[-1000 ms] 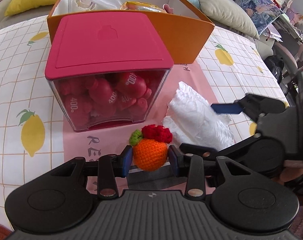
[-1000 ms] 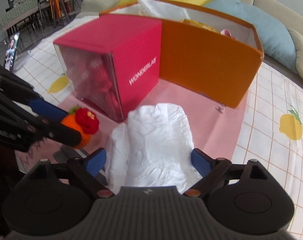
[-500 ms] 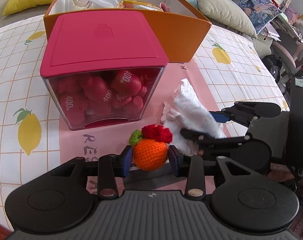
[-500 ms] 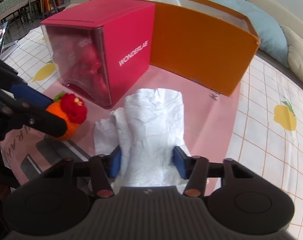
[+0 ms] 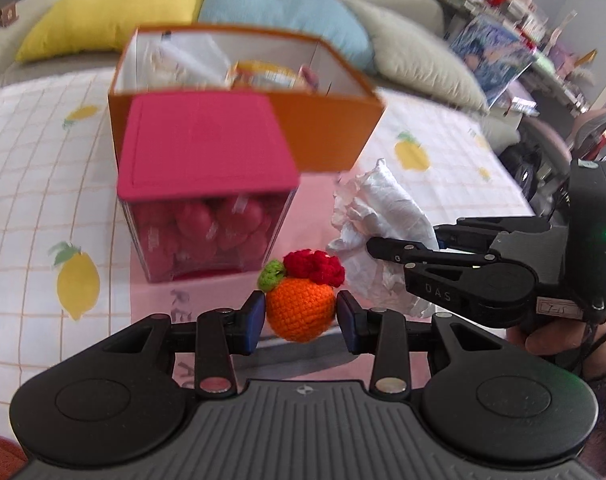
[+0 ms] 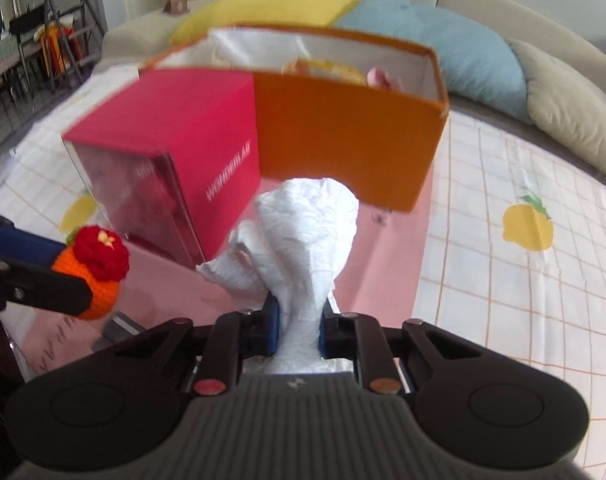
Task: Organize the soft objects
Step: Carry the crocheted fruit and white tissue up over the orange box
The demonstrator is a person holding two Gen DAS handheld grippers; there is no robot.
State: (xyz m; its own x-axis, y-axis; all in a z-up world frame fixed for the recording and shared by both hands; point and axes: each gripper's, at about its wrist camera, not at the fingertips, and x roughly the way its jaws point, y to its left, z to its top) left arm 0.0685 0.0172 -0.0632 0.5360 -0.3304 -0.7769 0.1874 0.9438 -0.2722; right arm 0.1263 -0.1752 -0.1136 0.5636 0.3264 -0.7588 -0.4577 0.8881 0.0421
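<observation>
both picks made: left gripper (image 5: 301, 314) clamps the crochet orange (image 5: 300, 309), right gripper (image 6: 297, 330), jaws just closing, pinches the white bag (image 6: 309, 232) off the desk; next, probably carry to the orange box (image 6: 343, 148).

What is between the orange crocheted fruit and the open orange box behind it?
The pink-lidded clear box of red capsules stands between the crocheted fruit and the orange box; the left wrist view shows it.

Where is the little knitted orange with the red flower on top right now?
The knitted orange sits pinched in the left gripper, in front of the pink-lidded box, with the crumpled white cloth to its right.
</observation>
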